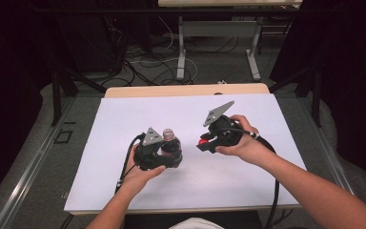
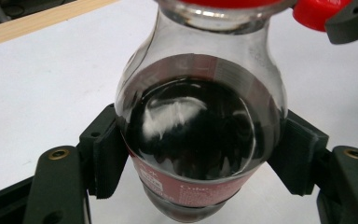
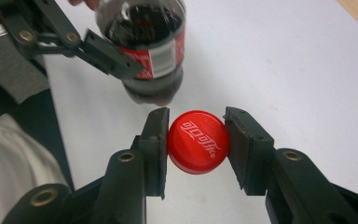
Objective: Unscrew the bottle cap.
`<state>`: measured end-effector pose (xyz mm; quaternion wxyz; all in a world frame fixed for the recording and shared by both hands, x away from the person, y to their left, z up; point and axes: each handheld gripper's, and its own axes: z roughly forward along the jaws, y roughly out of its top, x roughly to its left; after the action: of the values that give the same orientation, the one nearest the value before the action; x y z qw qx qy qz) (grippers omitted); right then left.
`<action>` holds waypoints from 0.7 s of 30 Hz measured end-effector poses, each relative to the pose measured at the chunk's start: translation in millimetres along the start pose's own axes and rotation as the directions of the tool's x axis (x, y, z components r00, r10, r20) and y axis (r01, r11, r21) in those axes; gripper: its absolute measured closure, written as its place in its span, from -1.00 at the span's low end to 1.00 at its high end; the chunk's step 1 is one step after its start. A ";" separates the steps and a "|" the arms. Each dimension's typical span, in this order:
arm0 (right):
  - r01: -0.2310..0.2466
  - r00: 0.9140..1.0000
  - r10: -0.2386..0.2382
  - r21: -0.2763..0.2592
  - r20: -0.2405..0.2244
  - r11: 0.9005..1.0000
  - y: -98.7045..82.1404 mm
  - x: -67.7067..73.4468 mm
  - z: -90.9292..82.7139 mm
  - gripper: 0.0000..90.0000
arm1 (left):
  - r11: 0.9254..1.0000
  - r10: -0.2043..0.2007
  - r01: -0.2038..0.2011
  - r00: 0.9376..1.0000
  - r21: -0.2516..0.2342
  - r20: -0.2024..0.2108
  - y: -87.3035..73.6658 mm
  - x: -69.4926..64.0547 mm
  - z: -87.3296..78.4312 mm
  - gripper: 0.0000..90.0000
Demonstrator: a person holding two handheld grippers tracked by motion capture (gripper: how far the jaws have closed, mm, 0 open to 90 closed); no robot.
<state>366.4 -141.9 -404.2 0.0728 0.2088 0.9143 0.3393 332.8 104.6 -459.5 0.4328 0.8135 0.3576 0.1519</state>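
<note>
Mid-surface [image 1: 124, 191], left gripper [image 1: 171, 151] clamps the open, part-full soda bottle [image 2: 200, 135] while right gripper [image 3: 196, 144] pinches its red cap [image 3: 198, 141] just beside; any tilt or squeeze likely spills cola.

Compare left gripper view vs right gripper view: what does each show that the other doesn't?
Left gripper view alone: the left gripper's ribbed pads pressed on both sides of the bottle, and a wooden table edge.

Right gripper view alone: the cap's white script, the right gripper clamping it on both sides, and a white garment at the left.

Both: bottle with dark drink, red cap, white surface.
</note>
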 end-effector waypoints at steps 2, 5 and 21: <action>-0.027 0.999 0.027 -0.002 0.033 1.000 -6.5 0.0 2.2 0.35 | 1.000 -0.008 0.008 1.000 0.002 -0.009 3.4 1.2 1.5 -0.34; -0.058 0.996 0.058 -0.005 0.066 0.998 -16.7 -1.5 6.6 0.35 | 1.000 -0.011 0.010 1.000 -0.005 -0.018 8.8 4.7 2.8 -0.34; -0.203 0.975 0.205 -0.029 0.081 0.979 -76.2 -11.7 36.4 0.35 | 0.999 -0.042 0.041 0.999 -0.011 -0.034 41.8 15.7 40.7 -0.34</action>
<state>361.6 -177.5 -481.6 0.0781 0.3148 0.8807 0.3453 385.2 76.1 -450.0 0.4339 0.8010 0.3809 0.1584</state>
